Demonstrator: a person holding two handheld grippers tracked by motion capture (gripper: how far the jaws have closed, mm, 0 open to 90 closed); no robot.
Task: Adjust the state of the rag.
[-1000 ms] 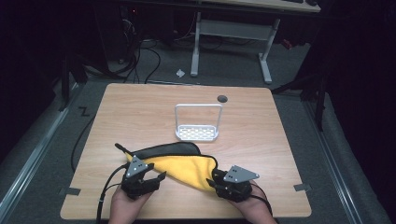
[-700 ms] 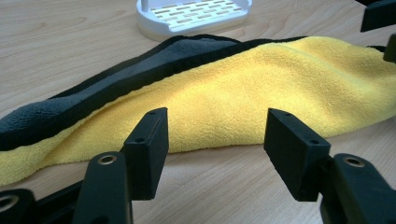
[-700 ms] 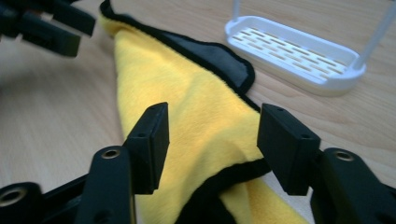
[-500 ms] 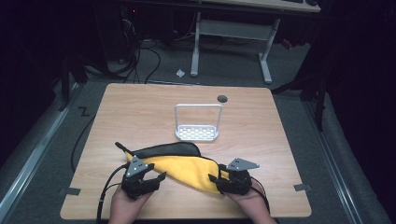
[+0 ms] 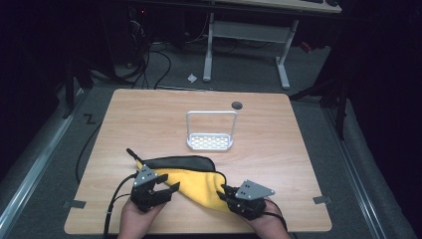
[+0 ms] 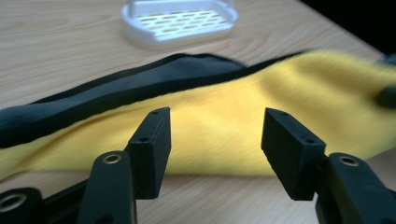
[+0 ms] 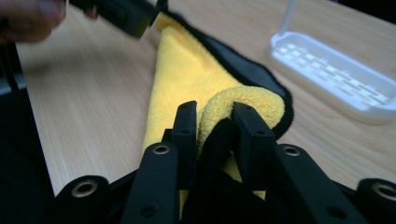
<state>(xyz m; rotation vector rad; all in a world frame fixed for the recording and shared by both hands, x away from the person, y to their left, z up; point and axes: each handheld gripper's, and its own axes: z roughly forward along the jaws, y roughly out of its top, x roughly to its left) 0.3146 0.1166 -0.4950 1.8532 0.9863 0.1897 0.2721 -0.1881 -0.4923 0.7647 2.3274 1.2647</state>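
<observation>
From the high view, a yellow cloth with a black edge (image 5: 191, 180) lies near the front of the wooden table (image 5: 149, 119), stretched between the two hands. The left gripper (image 5: 166, 189) sits at the cloth's left end with its jaws spread wide, and the right gripper (image 5: 224, 191) sits at the cloth's right end, its grey plate on top. A white perforated tray with a hoop handle (image 5: 210, 141) stands farther back near the table's middle, well apart from the cloth, and a small dark round spot (image 5: 237, 105) marks the wood behind it. In the left gripper view, the left gripper (image 6: 215, 133) holds its two black jaws far apart just over the yellow cloth with a black edge (image 6: 224, 116), gripping nothing; the white tray (image 6: 180, 21) stands beyond. In the right gripper view, the right gripper (image 7: 212, 123) has its jaws close together, pinching a raised fold of the cloth (image 7: 187, 79), with the tray (image 7: 334, 77) off to the right and the other gripper (image 7: 126, 14) at the cloth's far end.
</observation>
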